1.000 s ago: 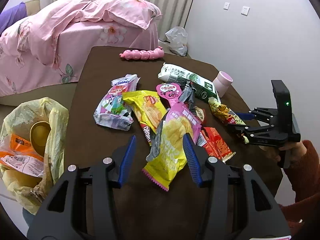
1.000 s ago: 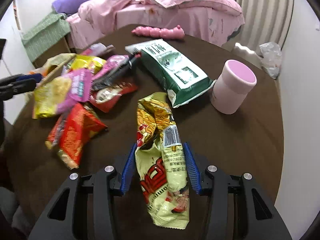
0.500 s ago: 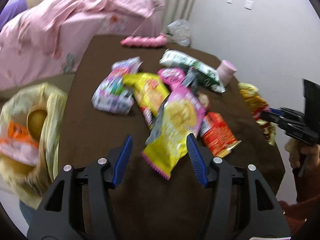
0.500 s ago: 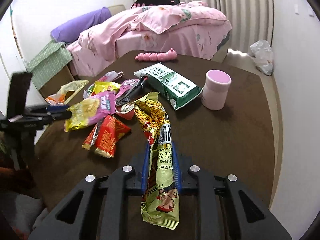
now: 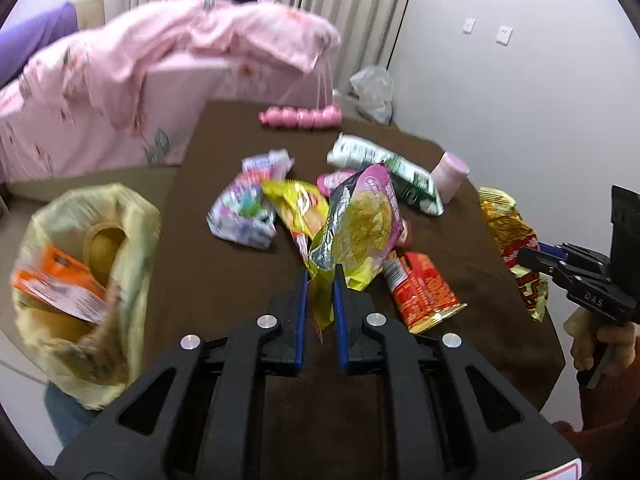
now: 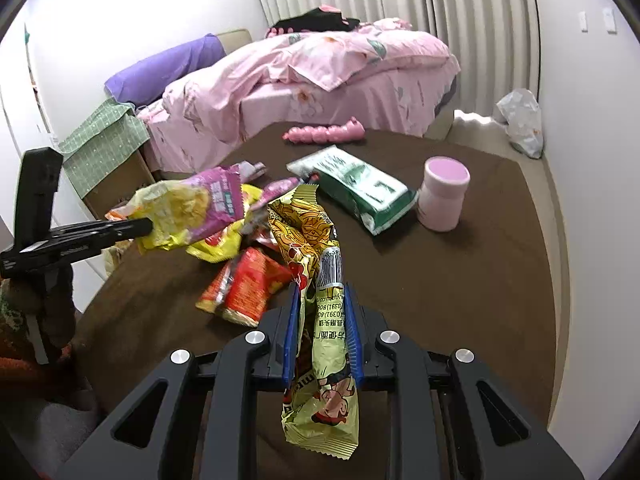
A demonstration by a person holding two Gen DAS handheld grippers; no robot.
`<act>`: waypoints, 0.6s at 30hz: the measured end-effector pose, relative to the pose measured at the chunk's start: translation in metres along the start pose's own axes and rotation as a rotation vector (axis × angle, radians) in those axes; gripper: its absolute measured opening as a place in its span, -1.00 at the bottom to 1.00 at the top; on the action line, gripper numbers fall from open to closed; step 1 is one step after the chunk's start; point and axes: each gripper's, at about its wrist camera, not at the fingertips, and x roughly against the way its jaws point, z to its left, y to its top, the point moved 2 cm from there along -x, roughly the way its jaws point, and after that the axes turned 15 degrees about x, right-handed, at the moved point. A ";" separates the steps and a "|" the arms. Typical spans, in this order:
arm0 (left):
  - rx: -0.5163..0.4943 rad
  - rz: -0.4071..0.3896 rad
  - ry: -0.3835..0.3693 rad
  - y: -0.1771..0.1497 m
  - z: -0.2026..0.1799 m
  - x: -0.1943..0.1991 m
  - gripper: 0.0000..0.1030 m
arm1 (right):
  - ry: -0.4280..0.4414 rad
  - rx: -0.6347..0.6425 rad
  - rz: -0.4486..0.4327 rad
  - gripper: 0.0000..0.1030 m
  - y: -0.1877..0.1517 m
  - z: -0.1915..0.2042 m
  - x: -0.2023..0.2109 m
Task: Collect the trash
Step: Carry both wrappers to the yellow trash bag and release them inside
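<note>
In the left wrist view, the left tool (image 5: 320, 280) had just been closing, and its blue pads were clamped on the lower corner of a pink-and-yellow chip bag (image 5: 360, 224), which stood up off the brown bench (image 5: 224, 272) above the rest of the litter. Left of that bag lay a purple-and-white wrapper (image 5: 244, 212) and a yellow wrapper (image 5: 298, 208); to its right lay a red wrapper (image 5: 424, 288), and farther back a green-and-white packet (image 5: 396, 176) beside a pink cup (image 5: 452, 176). A pink toy (image 5: 300, 117) lay at the far edge of the bench, near the pink bed (image 5: 160, 80). Off the bench's left side hung a yellowish trash bag (image 5: 80, 280) with an orange packet showing inside. At the right edge, the right tool (image 5: 532, 258), held by a hand (image 5: 600, 344), pinched a yellow noodle wrapper (image 5: 508, 232) clear of the bench. In the right wrist view, the right tool (image 6: 322, 320) was shut on that noodle wrapper (image 6: 320, 280), which ran between the pads with its printed end hanging near the camera. Its jaws had closed on it moments before. Beyond it lay the red wrapper (image 6: 248, 288), the green-and-white packet (image 6: 360, 188) and the upright pink cup (image 6: 444, 192). At far left, the left tool (image 6: 144, 226) gripped the chip bag (image 6: 192, 208) above the bench (image 6: 460, 288).
</note>
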 end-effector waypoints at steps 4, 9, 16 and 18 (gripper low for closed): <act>-0.024 -0.063 0.002 0.006 -0.002 0.027 -0.78 | 0.011 0.025 -0.051 -0.59 0.017 0.011 0.012; -0.016 -0.126 0.020 0.011 0.008 0.057 -0.78 | 0.022 0.075 -0.098 -0.59 0.044 0.029 0.021; 0.039 -0.178 0.079 0.014 0.046 0.086 -0.78 | 0.071 0.152 -0.130 -0.59 0.084 0.067 0.017; 0.073 -0.187 0.097 0.014 0.064 0.092 -0.78 | 0.090 0.166 -0.130 -0.59 0.095 0.077 0.011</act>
